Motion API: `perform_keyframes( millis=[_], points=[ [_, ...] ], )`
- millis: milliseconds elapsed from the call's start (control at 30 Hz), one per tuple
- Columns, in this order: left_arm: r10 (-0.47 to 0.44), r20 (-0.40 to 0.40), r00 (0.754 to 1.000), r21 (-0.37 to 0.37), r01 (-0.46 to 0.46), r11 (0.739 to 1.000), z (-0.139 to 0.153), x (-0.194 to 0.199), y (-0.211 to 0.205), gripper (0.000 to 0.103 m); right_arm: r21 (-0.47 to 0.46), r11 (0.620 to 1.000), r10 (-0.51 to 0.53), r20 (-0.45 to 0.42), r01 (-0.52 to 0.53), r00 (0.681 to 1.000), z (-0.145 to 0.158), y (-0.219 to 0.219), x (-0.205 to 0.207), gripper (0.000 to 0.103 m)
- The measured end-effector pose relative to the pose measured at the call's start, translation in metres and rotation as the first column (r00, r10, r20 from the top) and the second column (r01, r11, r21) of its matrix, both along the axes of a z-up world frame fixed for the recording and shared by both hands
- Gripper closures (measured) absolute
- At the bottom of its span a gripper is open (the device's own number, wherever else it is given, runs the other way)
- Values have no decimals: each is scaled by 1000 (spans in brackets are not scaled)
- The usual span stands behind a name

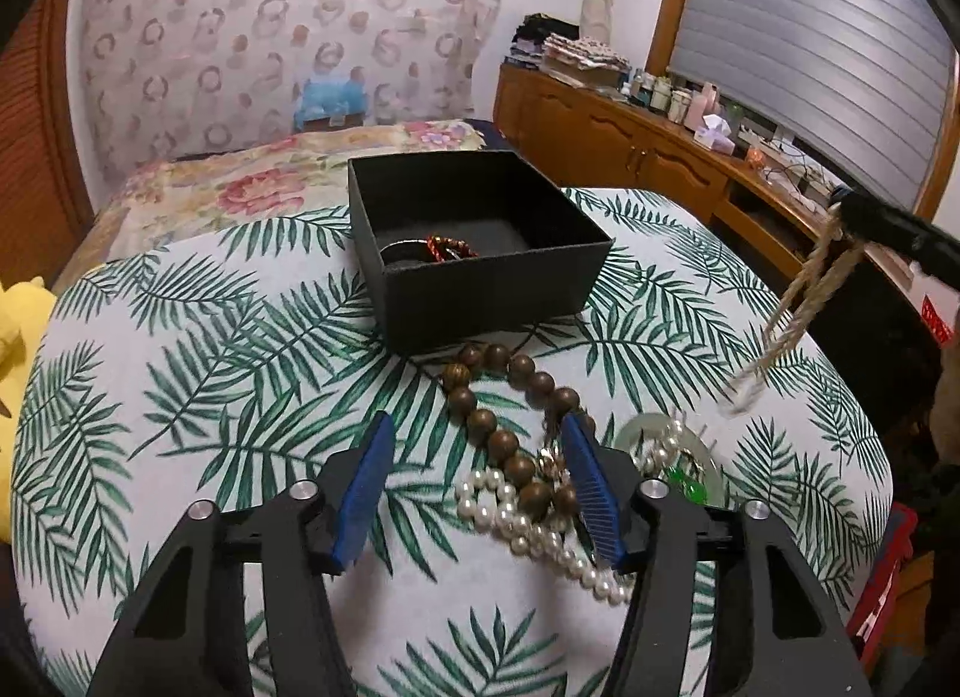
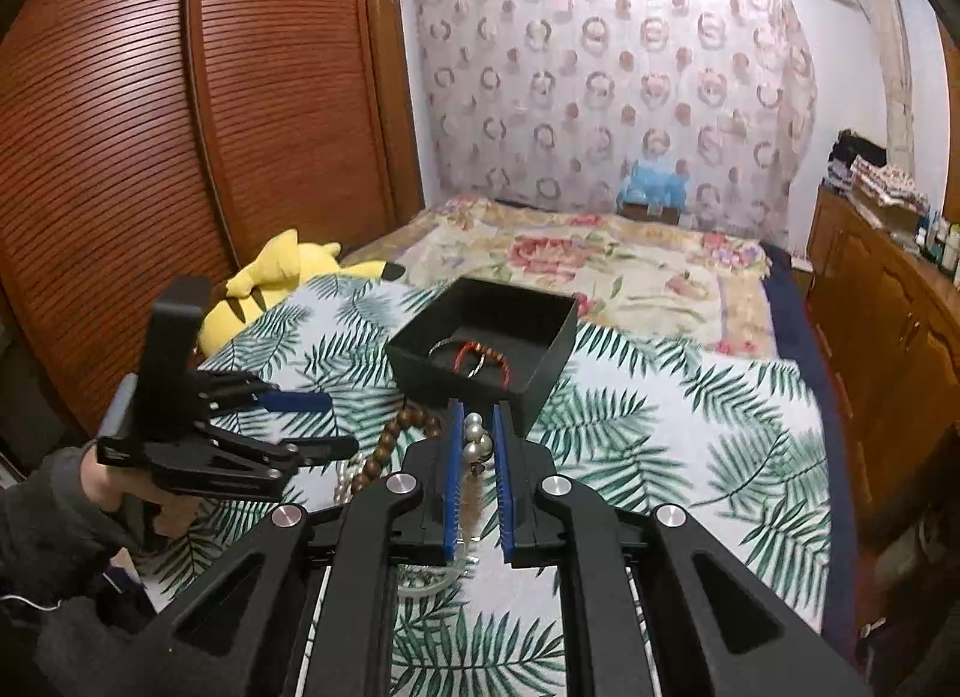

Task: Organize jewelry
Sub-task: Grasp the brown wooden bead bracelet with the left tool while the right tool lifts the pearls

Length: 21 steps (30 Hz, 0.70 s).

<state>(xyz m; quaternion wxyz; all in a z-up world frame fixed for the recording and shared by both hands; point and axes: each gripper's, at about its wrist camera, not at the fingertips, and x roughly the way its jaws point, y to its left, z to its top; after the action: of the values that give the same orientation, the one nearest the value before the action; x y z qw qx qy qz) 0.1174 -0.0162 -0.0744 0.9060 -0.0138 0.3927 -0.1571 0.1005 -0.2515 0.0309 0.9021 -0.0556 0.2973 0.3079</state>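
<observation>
The right gripper (image 2: 478, 445) pinches what looks like a limp pearl strand (image 2: 477, 439). The left gripper (image 1: 480, 493), jaws spread, straddles slippery wooden beads (image 1: 498, 433); grip mid-strand.

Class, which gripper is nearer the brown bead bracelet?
Left. The left gripper straddles the brown bead bracelet; the right gripper hangs raised off to the side, holding a chain.
</observation>
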Motion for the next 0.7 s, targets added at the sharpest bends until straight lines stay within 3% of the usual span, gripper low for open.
perform_keyframes(
  millis=[233,500,600,700],
  points=[
    [-7,-42,999,24,8,1000,-8,25,-5,65,6,1000,-16,27,16,1000,12,-4,6,92],
    [-1,-69,998,98,8,995,-24,45,-16,68,-13,1000,-16,13,16,1000,6,3,15,92],
    [-10,-59,998,111,16,994,-24,45,-18,91,-22,1000,-12,14,13,1000,6,6,16,92],
    [-3,-35,999,102,7,995,-18,40,-16,90,-25,1000,-12,14,13,1000,6,7,17,92]
  ],
)
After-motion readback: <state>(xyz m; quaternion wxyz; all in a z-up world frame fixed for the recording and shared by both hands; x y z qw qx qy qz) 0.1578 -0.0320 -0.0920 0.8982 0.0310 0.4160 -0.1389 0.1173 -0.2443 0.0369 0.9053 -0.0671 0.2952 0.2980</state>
